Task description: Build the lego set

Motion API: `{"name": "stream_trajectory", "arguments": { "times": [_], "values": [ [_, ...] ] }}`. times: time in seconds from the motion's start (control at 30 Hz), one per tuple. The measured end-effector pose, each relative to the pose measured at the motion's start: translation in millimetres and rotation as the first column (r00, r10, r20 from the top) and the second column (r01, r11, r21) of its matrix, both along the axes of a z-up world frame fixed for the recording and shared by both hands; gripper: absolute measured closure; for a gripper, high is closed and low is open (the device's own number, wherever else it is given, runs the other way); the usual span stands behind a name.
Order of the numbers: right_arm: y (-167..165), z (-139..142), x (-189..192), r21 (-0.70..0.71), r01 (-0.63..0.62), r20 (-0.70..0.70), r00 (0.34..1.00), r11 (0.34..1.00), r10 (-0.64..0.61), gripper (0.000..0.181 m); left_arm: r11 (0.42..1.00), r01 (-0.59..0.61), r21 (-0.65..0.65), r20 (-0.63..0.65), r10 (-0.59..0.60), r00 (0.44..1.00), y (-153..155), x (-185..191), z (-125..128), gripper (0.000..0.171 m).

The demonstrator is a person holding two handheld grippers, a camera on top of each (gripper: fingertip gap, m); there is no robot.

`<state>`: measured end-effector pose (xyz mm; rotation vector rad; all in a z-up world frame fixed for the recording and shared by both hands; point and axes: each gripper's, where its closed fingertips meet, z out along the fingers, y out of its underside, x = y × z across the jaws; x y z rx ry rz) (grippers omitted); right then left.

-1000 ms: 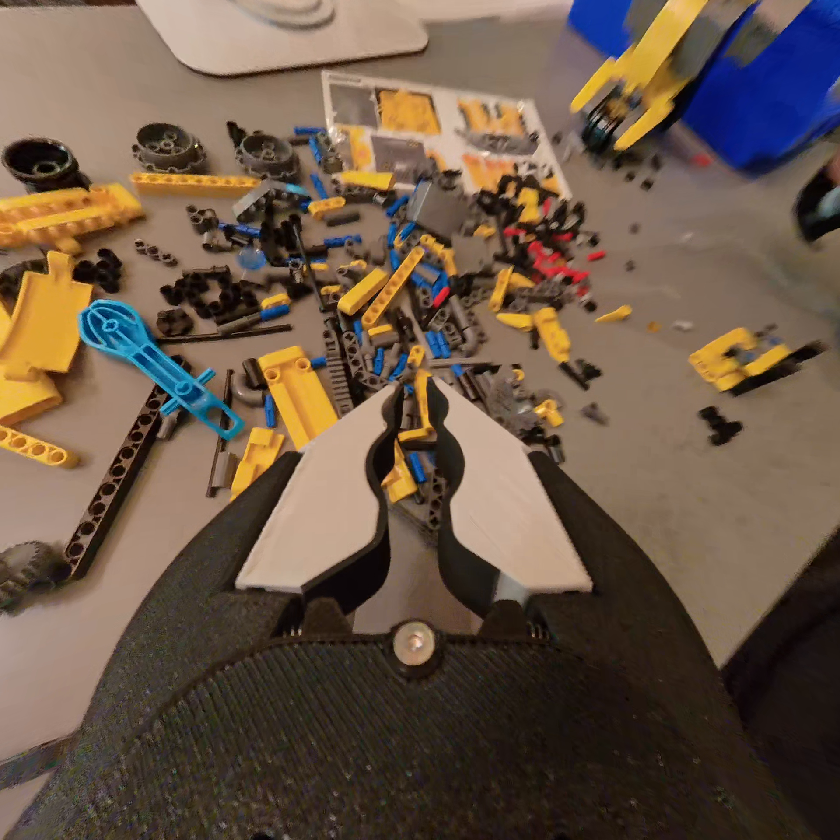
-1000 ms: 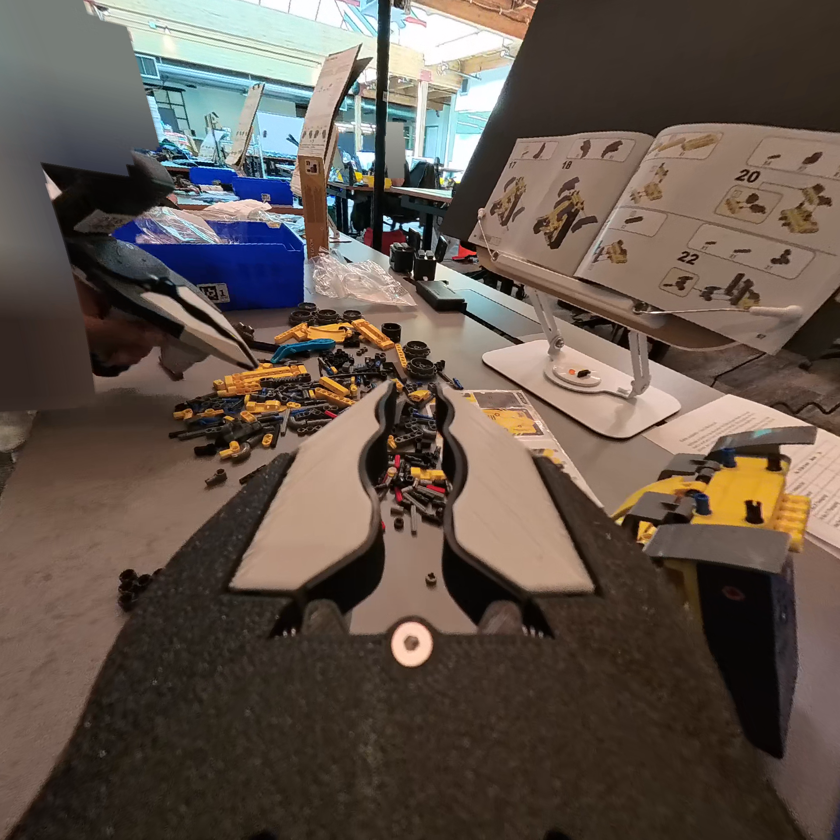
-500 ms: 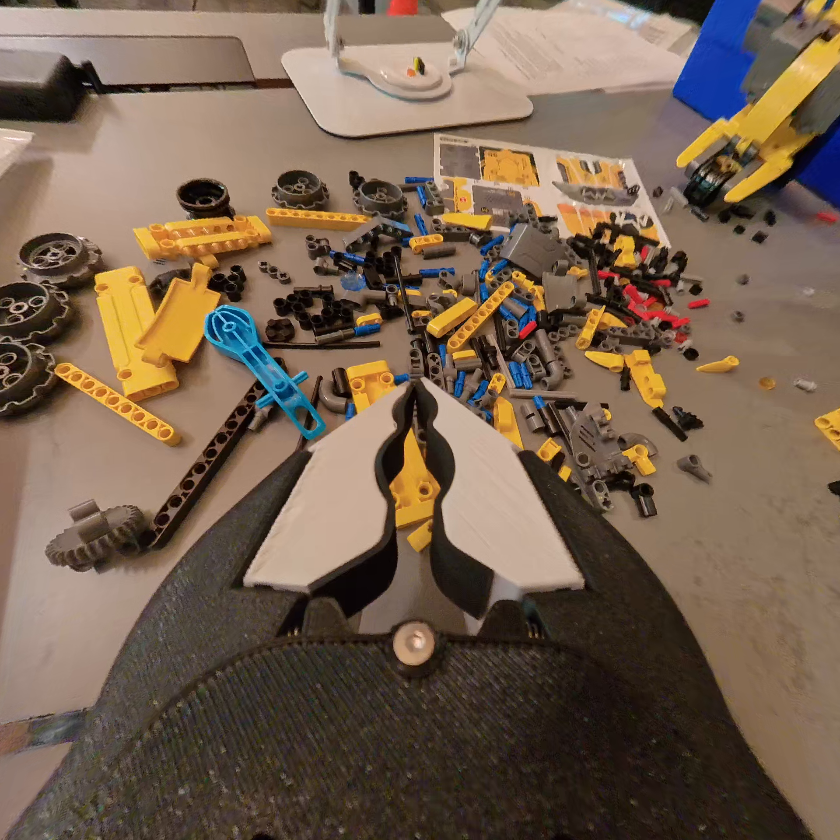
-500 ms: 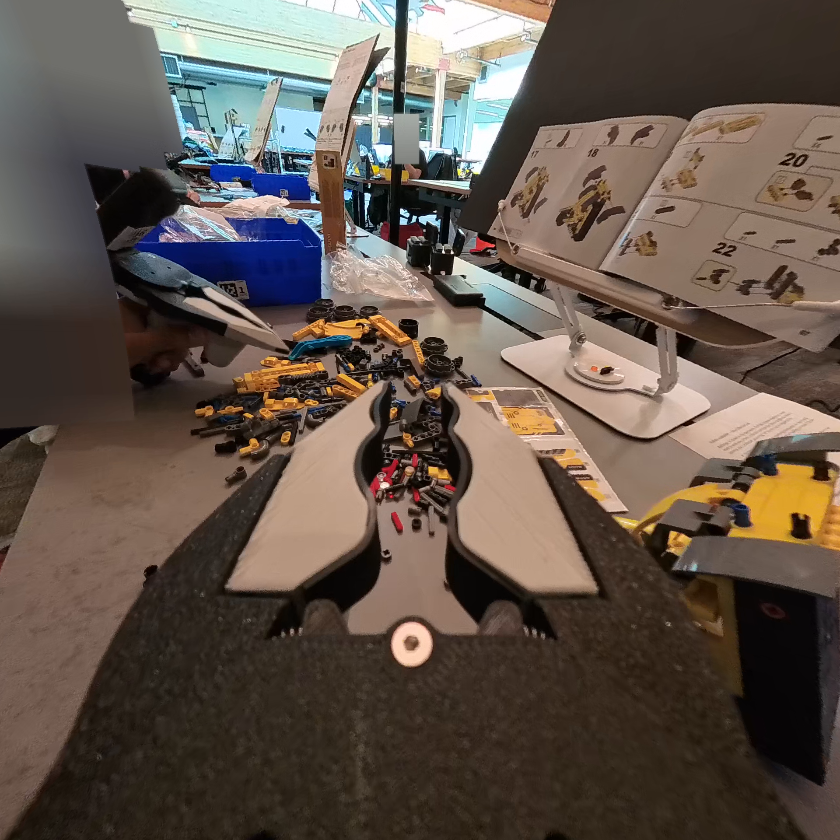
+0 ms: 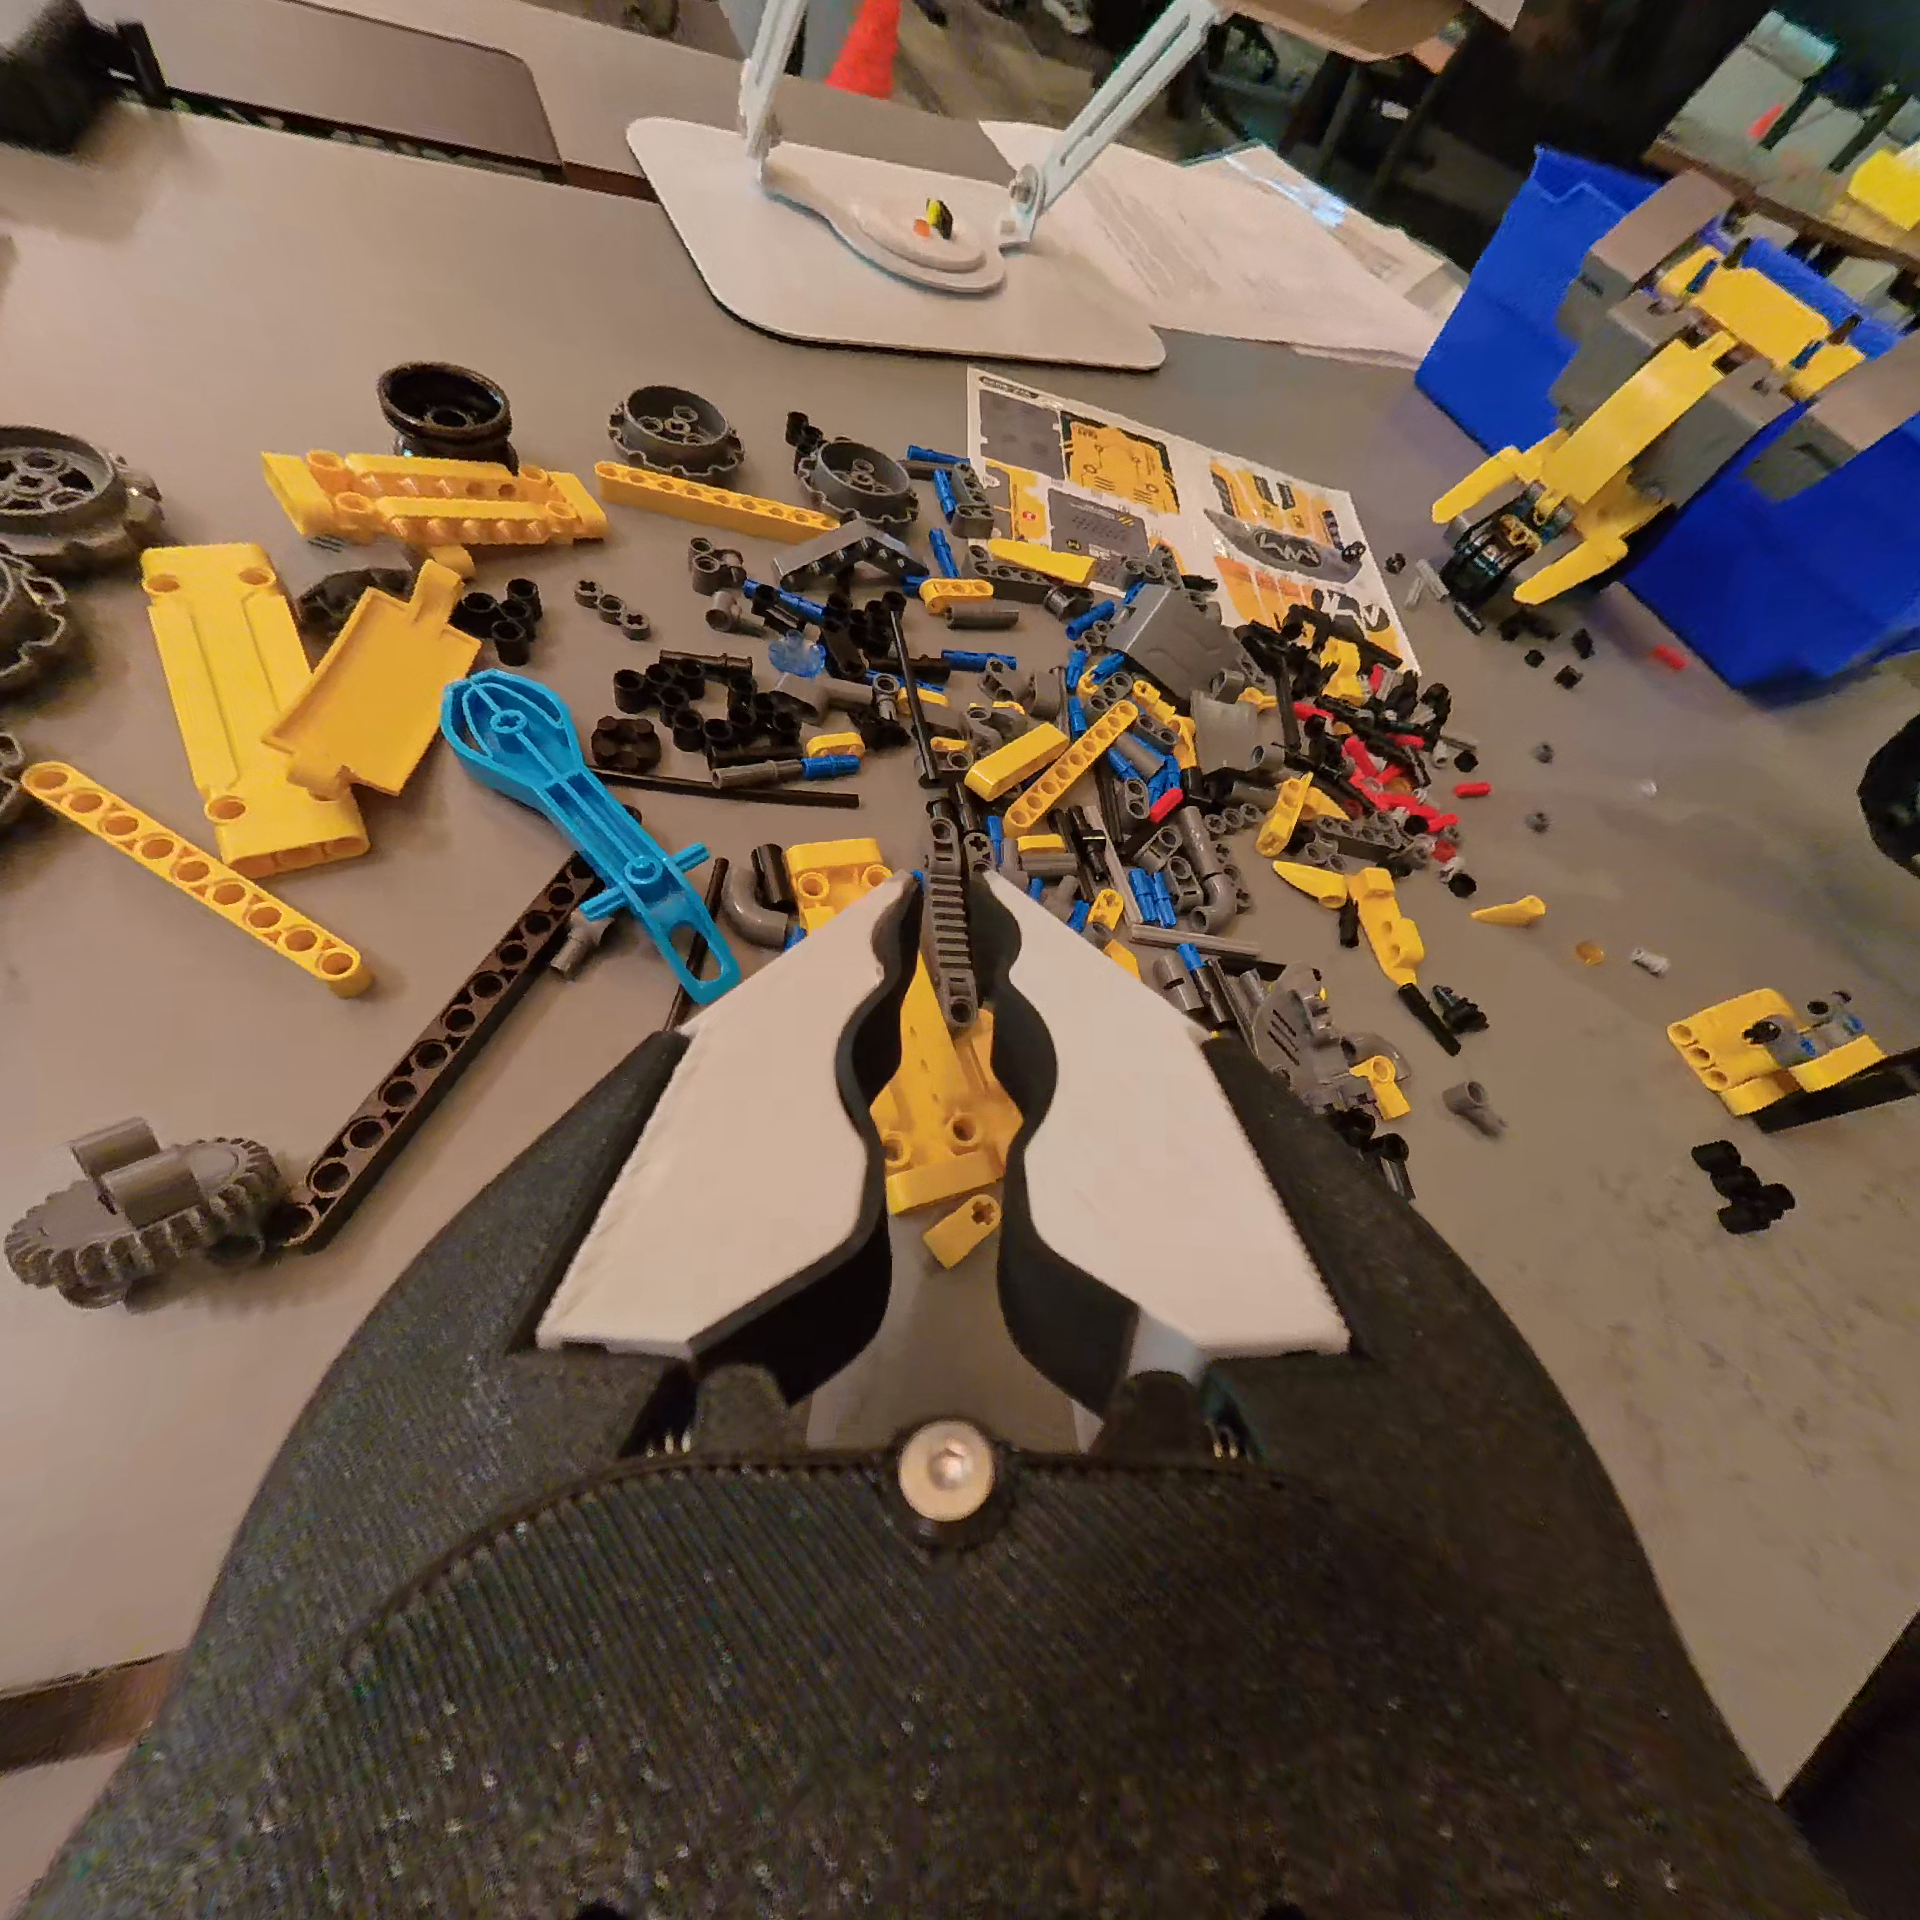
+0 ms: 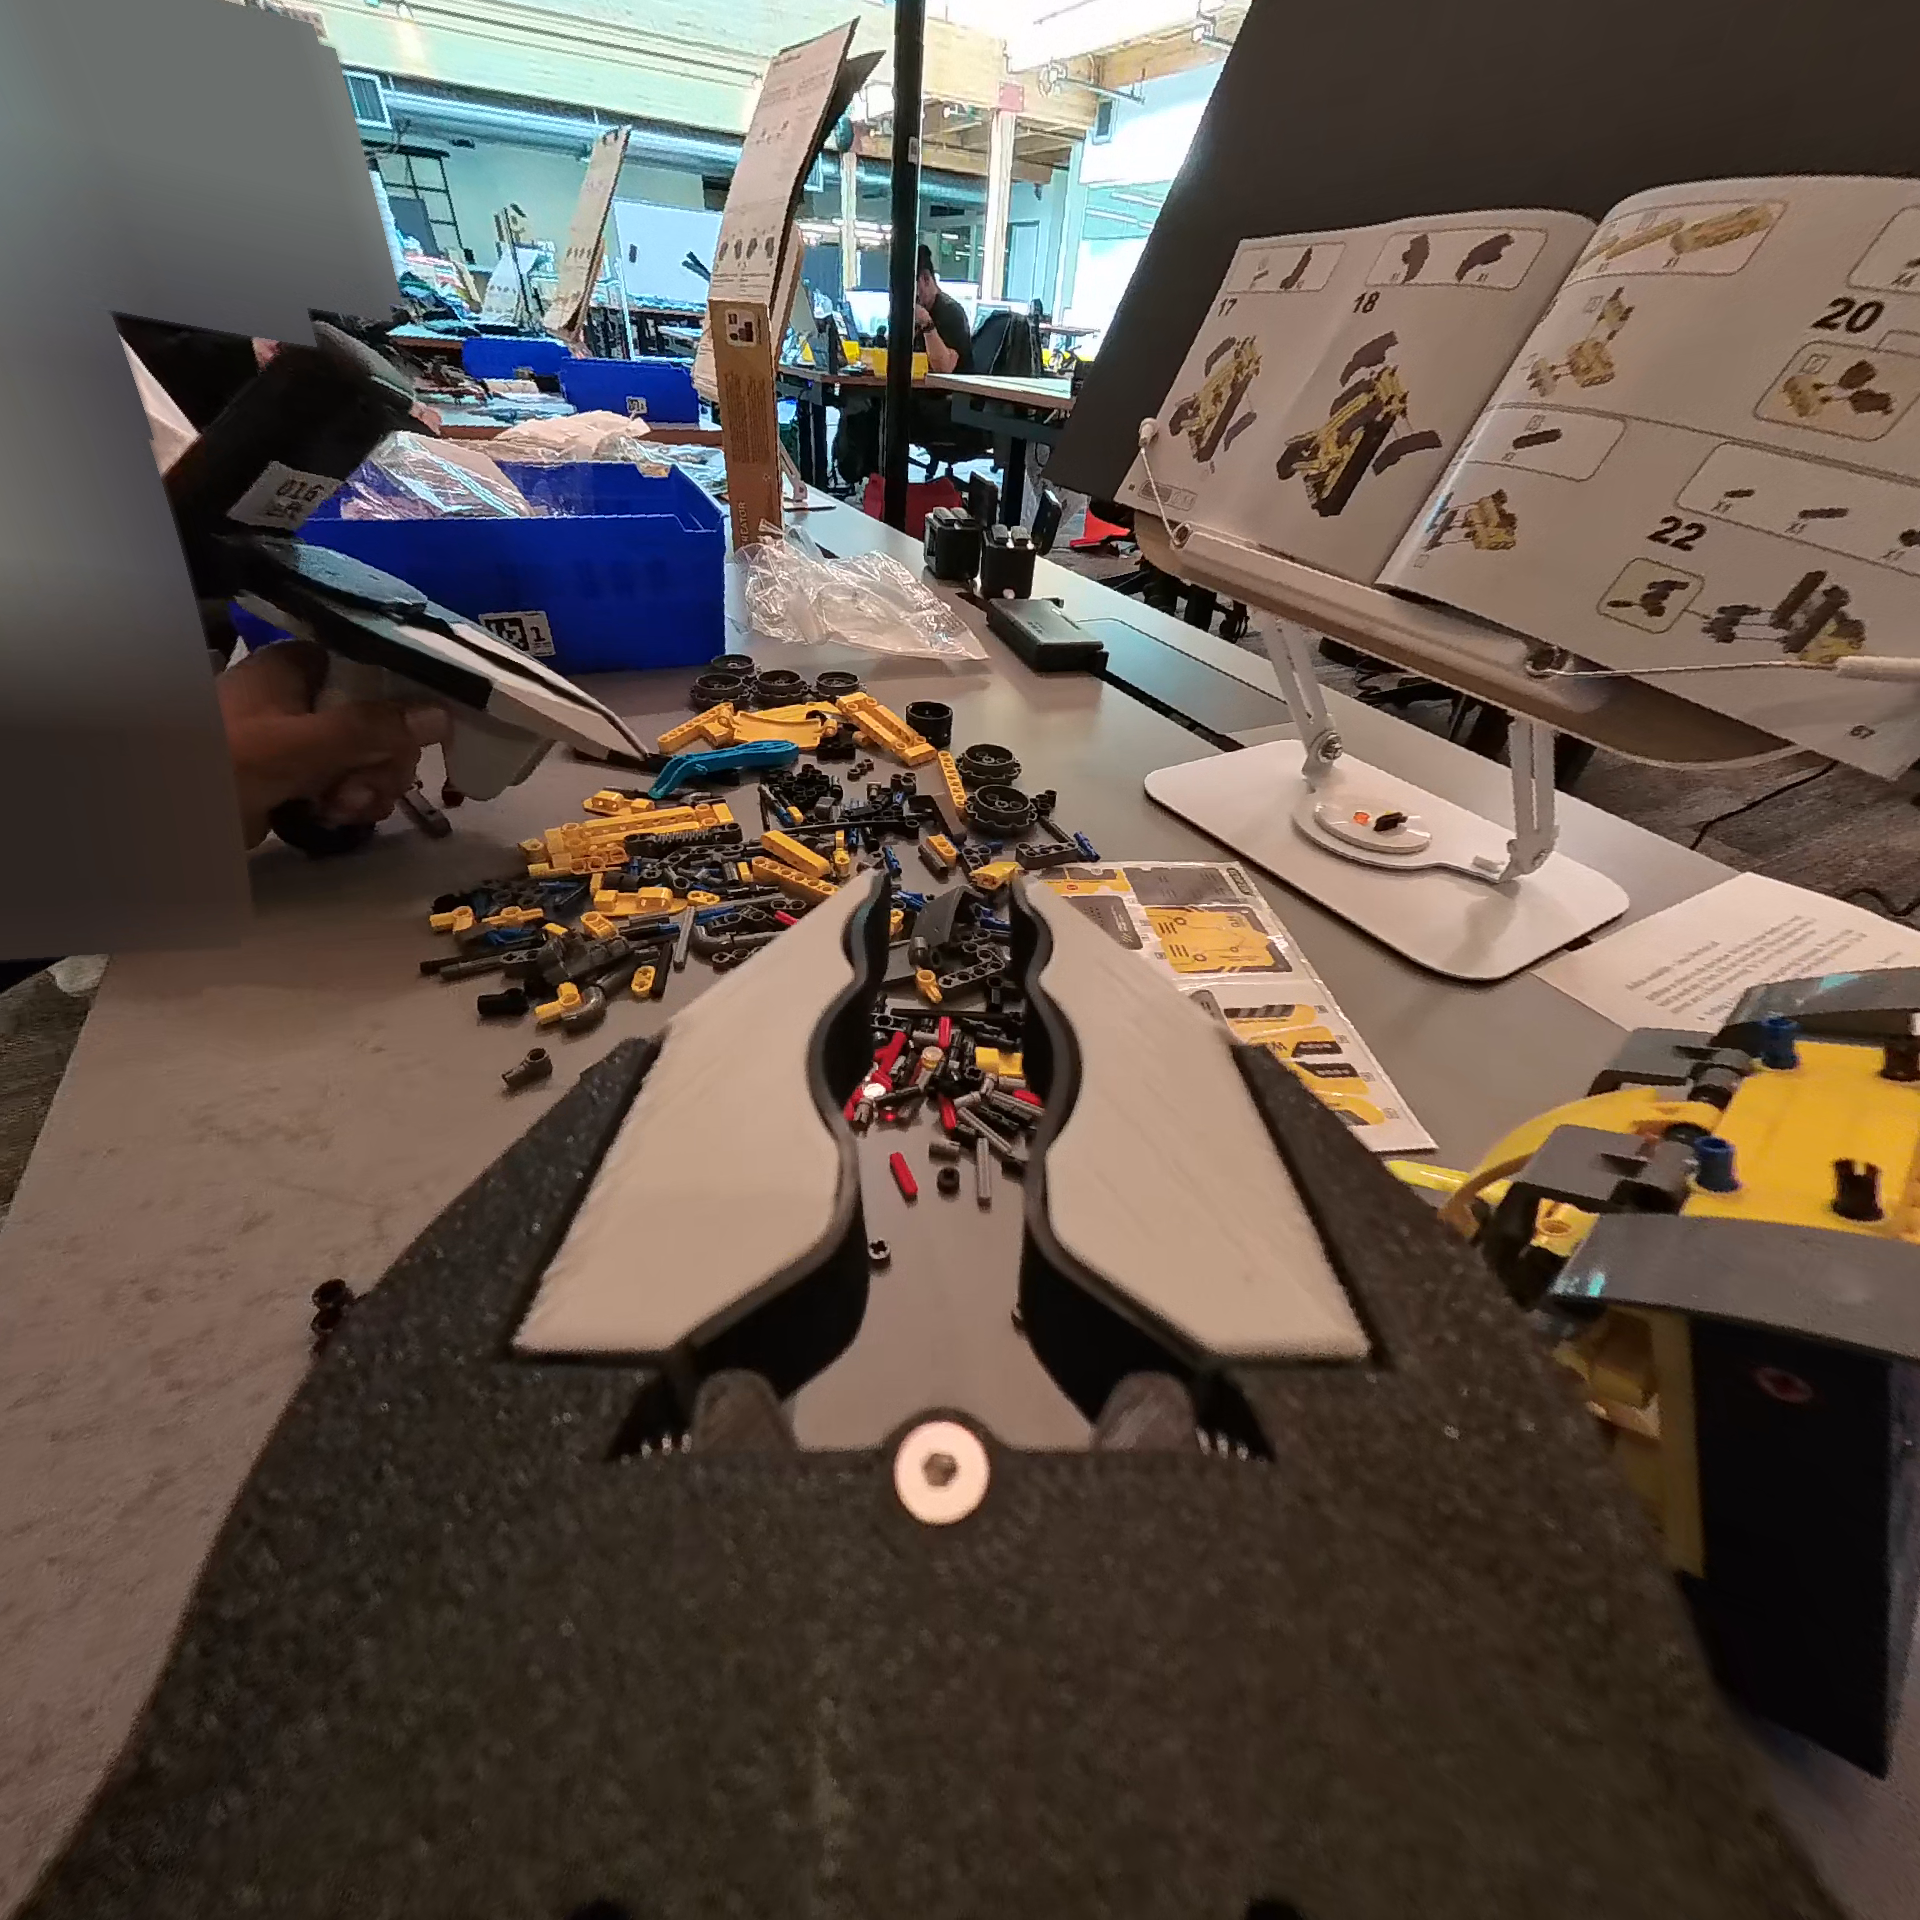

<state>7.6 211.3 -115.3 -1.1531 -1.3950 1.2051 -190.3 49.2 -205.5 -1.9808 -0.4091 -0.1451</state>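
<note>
A pile of loose yellow, black, grey, blue and red building-set parts [image 5: 1091, 748] lies spread on the grey table [image 5: 1558, 1351]. My left gripper [image 5: 948, 883] hovers over the pile's near edge with its jaws a narrow gap apart and nothing held. Between its tips a dark grey toothed rack [image 5: 951, 935] shows, lying beside a yellow panel [image 5: 935, 1101]. A blue lever tool [image 5: 582, 831] lies just to the left. My right gripper [image 6: 948, 888] is open and empty above small red and black pins [image 6: 935, 1081]. The left gripper [image 6: 623, 740] also shows there, near the blue tool [image 6: 717, 769].
A partly built yellow and grey model [image 6: 1766, 1143] sits close to my right gripper's right side, against a blue bin [image 5: 1745, 603]. A white book stand [image 6: 1382, 862] holds an open instruction booklet [image 6: 1558, 416]. A sticker sheet [image 5: 1174, 520], wheels [image 5: 62, 499], a gear [image 5: 135, 1216] and a small yellow subassembly [image 5: 1766, 1049] lie around. The left gripper's tips are roughly 30 centimetres from the right gripper's. Between my left fingertips and the gear [image 5: 135, 1216] there is roughly 12 centimetres.
My left gripper has drawn back and shifted left over the pile, so the rack and yellow panel now show between its fingers. My right gripper has come closer to the red pins.
</note>
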Motion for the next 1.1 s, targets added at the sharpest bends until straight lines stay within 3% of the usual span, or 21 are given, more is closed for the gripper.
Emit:
{"name": "stream_trajectory", "arguments": {
  "times": [0.9,1.03,1.1],
  "values": [
    [6.7,-3.6,-1.7,-0.054,0.012,-0.001,1.0,0.998,-0.012,0.152,0.997,0.024,-0.071,-0.073,-0.029,0.997,4.1,7.1,-7.3,0.162],
    [10.8,-12.0,-4.4,-0.086,0.012,0.027,1.0,0.996,-0.01,0.152,0.986,0.155,0.055,-0.001,-0.155,0.988,33.1,34.6,18.8,0.165],
    [9.6,-13.8,-5.5,-0.117,-0.003,0.029,1.0,0.993,0.007,0.151,0.97,0.24,0.032,0.027,-0.24,0.97,58.8,48.2,27.2,0.163]
  ]
}}
